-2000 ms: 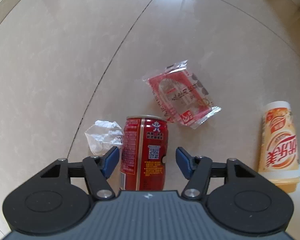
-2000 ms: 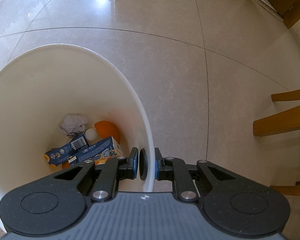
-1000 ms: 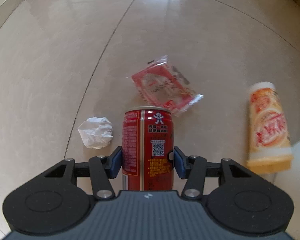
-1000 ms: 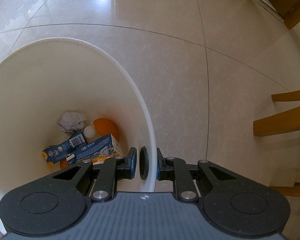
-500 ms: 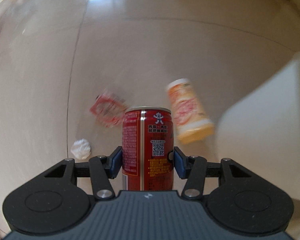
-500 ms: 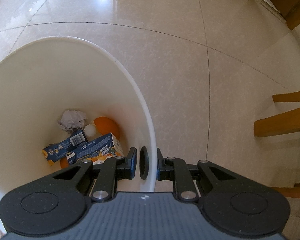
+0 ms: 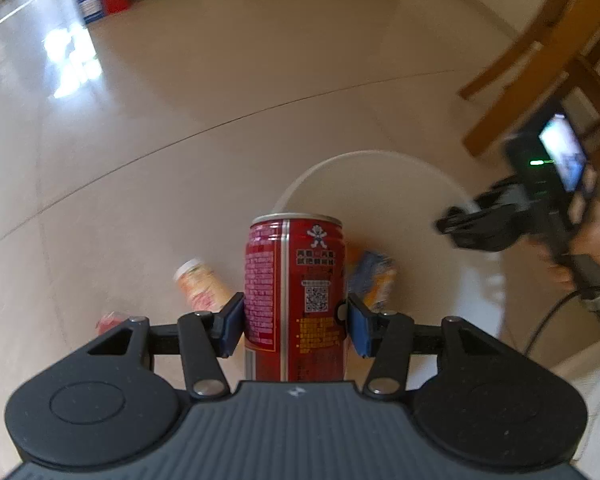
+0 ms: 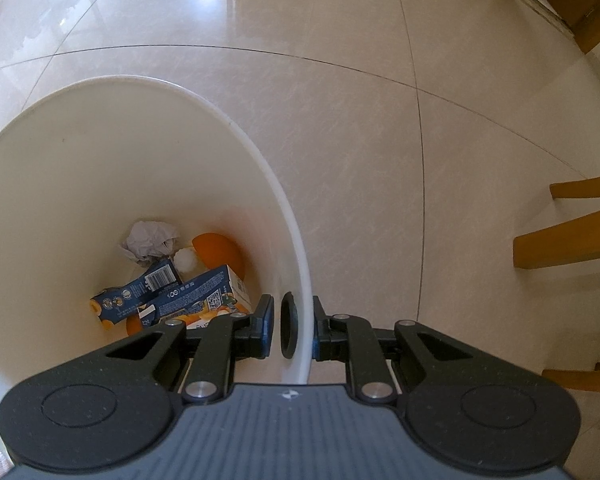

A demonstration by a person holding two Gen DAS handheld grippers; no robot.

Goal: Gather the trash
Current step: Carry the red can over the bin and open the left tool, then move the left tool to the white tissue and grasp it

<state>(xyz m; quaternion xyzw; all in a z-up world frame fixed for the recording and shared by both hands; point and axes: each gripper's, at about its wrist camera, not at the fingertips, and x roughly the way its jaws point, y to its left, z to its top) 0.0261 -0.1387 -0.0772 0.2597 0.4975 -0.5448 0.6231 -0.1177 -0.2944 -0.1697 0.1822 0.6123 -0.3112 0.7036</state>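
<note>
Glossy beige floor tiles [image 7: 180,128] are stretching out beneath everything. Above them the red can [image 7: 295,296] is standing upright, squeezed between the blue pads of the left tool [image 7: 296,320], in front of the white bin [image 8: 296,248]. Clamping that bin's rim is the right tool [image 8: 293,330]. Inside the bin are lying blue cartons [image 8: 196,294] and crumpled paper [image 8: 150,238]; left of the bin is lying a yellow cup [image 7: 202,284].

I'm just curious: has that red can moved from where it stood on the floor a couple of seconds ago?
Yes. The can, clamped in the left gripper, has left the floor beside the cup and now hangs before the bin.
</note>
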